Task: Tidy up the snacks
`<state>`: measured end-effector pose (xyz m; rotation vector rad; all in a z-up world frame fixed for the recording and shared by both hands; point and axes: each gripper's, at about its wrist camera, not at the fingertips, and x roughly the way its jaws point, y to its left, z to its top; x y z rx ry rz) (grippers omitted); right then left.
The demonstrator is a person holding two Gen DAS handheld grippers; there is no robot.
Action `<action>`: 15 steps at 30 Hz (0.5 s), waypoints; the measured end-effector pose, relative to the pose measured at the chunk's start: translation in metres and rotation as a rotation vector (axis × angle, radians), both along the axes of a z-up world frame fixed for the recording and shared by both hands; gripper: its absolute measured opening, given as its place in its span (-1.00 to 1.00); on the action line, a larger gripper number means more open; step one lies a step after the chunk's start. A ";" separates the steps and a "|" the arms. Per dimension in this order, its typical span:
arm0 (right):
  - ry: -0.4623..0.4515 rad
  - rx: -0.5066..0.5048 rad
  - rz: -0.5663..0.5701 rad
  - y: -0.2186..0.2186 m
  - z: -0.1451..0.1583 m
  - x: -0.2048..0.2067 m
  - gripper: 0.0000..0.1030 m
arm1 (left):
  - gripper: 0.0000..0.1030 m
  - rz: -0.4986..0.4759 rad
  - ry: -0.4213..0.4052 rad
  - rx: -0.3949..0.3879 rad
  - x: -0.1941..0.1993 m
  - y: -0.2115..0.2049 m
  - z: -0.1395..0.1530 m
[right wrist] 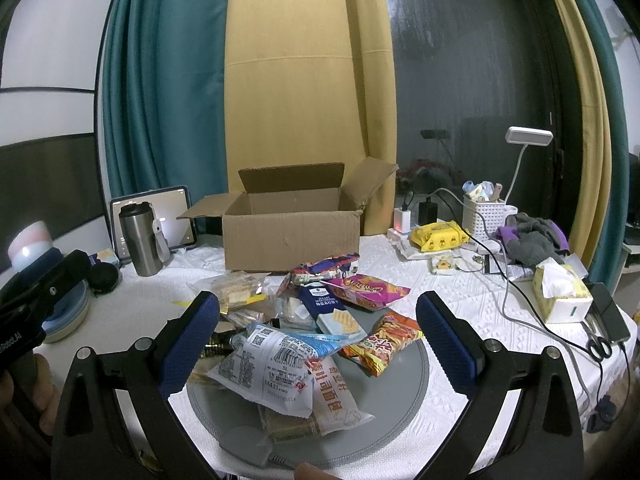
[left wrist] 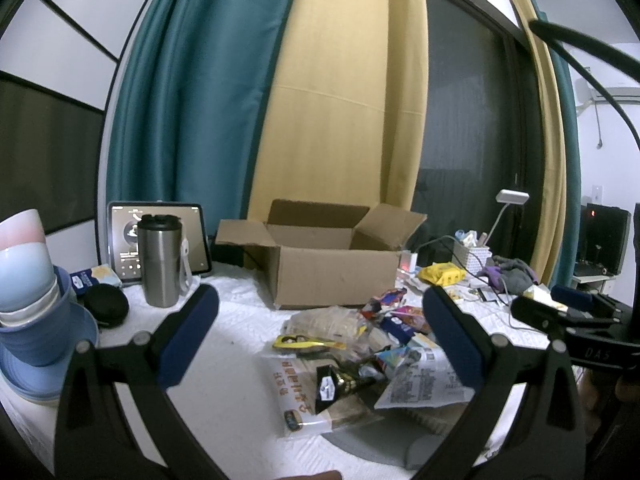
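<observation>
Both held above the near edge of the table, nothing gripped: left gripper spread wide, right gripper spread wide too, jaws empty.

Snack pile heaped near centre on a grey round mat, loose and overlapping. Cardboard box just beyond it, flaps up, interior apparently empty, so probably nothing sorted yet.

Likely trouble from here:
- Closing on the white barcode-printed packet on top could drag the bread wrapper beneath, since one lies across the other.
- Pinching a puffed bag such as the orange crisp packet too hard risks crushing the contents or letting slick foil squirt out.
- Reaching low into the heap could scatter the small black-and-gold cone wrapper toward the table edge.
- Carrying far toward the box, could clip a raised flap and tip the light box backward.
- Swinging left, could knock the steel tumbler or the stacked bowls; swinging right, could snag the charging cable running across the white cloth.
- Working both at once over one pile, could collide.
</observation>
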<state>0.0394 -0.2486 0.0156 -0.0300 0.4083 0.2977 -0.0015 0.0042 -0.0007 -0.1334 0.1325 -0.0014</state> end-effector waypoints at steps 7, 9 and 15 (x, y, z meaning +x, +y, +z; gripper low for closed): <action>0.001 0.000 0.000 0.000 0.000 0.000 0.96 | 0.99 0.001 0.001 0.001 0.000 -0.001 0.000; 0.001 0.000 0.000 0.000 0.000 0.000 0.96 | 0.99 0.001 0.001 0.001 0.000 -0.001 0.000; 0.003 0.001 -0.001 0.000 0.000 0.000 0.96 | 0.99 0.001 0.001 0.001 -0.001 0.000 0.000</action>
